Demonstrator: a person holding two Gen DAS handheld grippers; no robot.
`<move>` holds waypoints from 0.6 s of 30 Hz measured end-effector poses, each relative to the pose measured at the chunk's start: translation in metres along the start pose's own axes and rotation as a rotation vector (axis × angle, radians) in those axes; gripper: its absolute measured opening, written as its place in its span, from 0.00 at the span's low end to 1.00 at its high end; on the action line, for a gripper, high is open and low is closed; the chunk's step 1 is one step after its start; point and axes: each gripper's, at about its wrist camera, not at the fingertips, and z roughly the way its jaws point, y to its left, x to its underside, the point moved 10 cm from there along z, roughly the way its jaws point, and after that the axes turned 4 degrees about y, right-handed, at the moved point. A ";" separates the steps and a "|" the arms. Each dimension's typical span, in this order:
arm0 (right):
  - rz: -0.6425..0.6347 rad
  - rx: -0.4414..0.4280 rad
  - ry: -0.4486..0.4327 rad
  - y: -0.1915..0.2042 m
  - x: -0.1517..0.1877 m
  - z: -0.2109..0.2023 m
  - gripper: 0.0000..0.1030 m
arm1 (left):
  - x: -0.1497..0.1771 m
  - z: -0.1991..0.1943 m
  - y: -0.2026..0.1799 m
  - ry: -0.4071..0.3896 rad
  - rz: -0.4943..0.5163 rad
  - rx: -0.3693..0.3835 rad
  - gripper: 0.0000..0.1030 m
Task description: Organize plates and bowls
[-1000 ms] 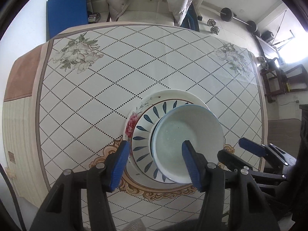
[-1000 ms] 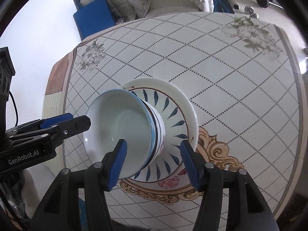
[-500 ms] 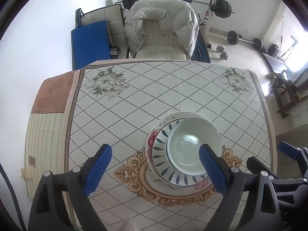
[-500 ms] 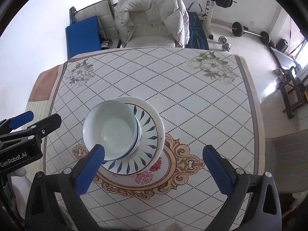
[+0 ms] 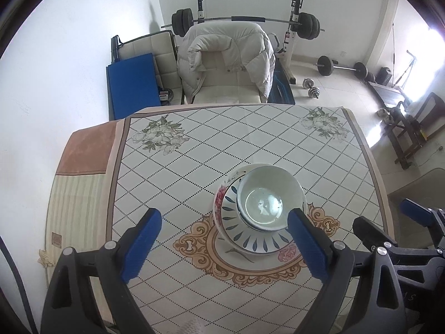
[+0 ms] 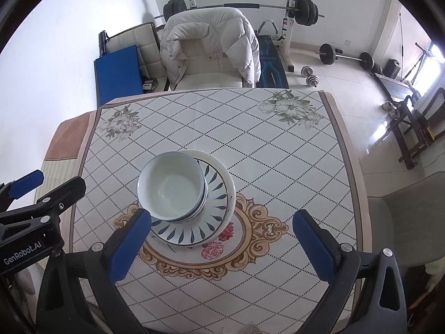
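A stack of white bowls [image 5: 267,194] with blue rims sits on stacked plates [image 5: 250,239], the top one with blue leaf marks, near the middle of the table. The same bowls [image 6: 172,186] and plates [image 6: 217,206] show in the right wrist view. My left gripper [image 5: 222,245] is open and empty, high above the table, near side of the stack. My right gripper [image 6: 222,245] is open and empty, also raised above the stack. Each gripper shows at the edge of the other's view.
The table carries a diamond-patterned cloth [image 5: 250,139] with flower corners and an ornate gold ring. Behind it stands a chair with a white padded jacket [image 5: 228,53], a blue mat [image 5: 133,83], and a barbell rack with weights [image 5: 244,22].
Both grippers have opened wide and drawn up and back from the bowls. The bowls now rest on the plates, free of both grippers.
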 end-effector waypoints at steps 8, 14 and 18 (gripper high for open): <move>-0.007 -0.002 -0.091 0.002 0.025 -0.060 1.00 | 0.022 -0.049 -0.004 -0.056 -0.012 -0.034 0.90; -0.034 -0.001 -0.186 -0.005 0.045 -0.123 1.00 | 0.041 -0.097 -0.016 -0.096 -0.038 -0.037 0.90; -0.032 -0.015 -0.222 -0.016 0.063 -0.159 1.00 | 0.060 -0.126 -0.024 -0.107 -0.074 -0.044 0.90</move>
